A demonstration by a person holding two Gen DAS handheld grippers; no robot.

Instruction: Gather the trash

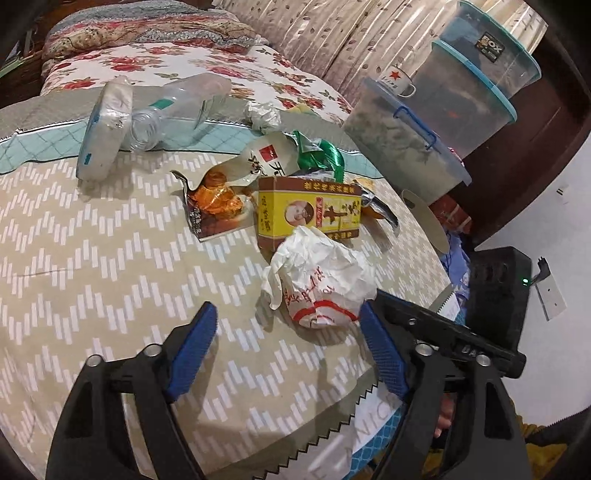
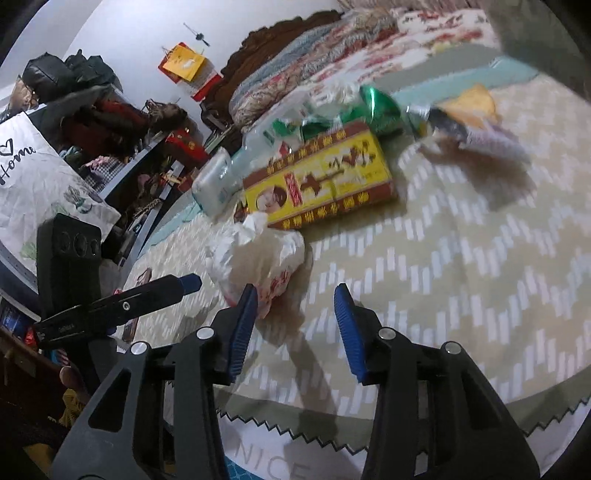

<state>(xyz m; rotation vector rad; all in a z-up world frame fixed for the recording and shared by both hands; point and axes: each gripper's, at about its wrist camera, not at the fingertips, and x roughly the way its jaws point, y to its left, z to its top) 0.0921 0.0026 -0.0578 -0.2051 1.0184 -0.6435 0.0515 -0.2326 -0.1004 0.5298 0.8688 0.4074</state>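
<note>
Trash lies on a bed with a zigzag cover. A crumpled white wrapper with red print lies nearest, just ahead of my open, empty left gripper. Behind it are a yellow and brown box, an orange snack packet, a green wrapper, a clear plastic bottle and a tissue pack. In the right wrist view my right gripper is open and empty, with the white wrapper just ahead of its left finger and the box beyond. The left gripper also shows there.
Stacked clear storage boxes with blue lids stand right of the bed with a white mug. A folded floral quilt lies at the far end. Cluttered shelves and a white bag stand left of the bed.
</note>
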